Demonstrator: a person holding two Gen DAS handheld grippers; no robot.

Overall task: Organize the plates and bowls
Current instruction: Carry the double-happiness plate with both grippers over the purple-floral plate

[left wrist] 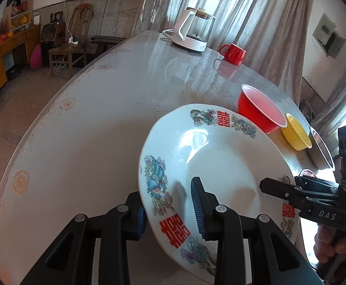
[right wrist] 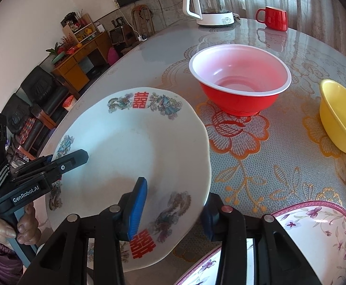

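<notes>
1. Left wrist view: the left gripper (left wrist: 170, 210) is narrowly parted, its pads straddling the near rim of the round white porcelain plate with red characters (left wrist: 220, 166), which tilts above the glossy patterned table (left wrist: 90, 123).
2. Right wrist view: the right gripper (right wrist: 171, 210), partly spread, pinches the plate's (right wrist: 135, 147) opposite rim beside the red plastic bowl (right wrist: 239, 80).
</notes>
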